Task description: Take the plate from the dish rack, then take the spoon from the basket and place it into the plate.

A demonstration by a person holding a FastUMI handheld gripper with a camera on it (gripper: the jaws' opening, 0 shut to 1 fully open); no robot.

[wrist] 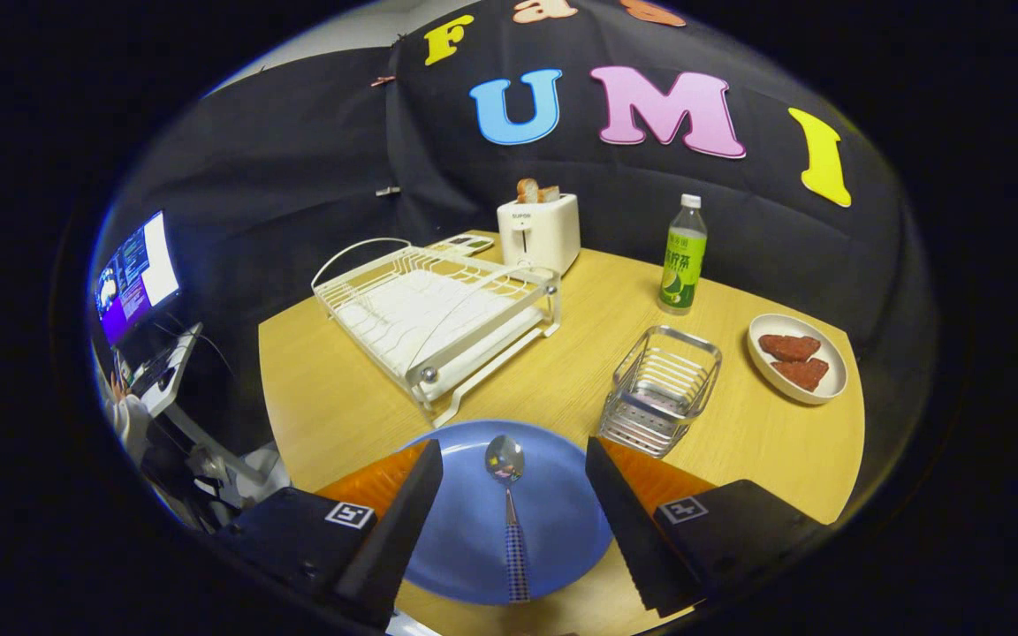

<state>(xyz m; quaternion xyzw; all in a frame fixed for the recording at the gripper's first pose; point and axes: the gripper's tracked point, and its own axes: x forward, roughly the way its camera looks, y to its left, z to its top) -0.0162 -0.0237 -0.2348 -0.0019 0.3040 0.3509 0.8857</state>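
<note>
Gripper view shows the gripper (513, 503) with its two wedge-shaped fingers spread wide, holding nothing. Between them lies a round, smooth blue plate (553, 521) on the table (341, 397), whose top has a pale wood grain. A spoon (509, 512) rests in the plate, not touched by either finger: its shiny metal bowl points away from the gripper, and its handle, patterned in a fine blue and white check, runs back toward it.

Just beyond the right finger stands a small basket (661, 389) of bright metal wire, square-cornered, upright and empty. Beyond the plate, toward the left, sits a white wire dish rack (438, 314) with a ribbed drip tray, raised on legs and empty of dishes.

Behind the rack stands a white boxy toaster (538, 234) with slices of bread (535, 190) poking out of its top. To its right stands a green plastic bottle (682, 256) with a white cap. Right of the basket lies a shallow cream-coloured dish (831, 375) holding two reddish-brown, rough-textured pieces of food (796, 359).

Off the table's left side, a lit monitor (136, 278) stands on a desk.
</note>
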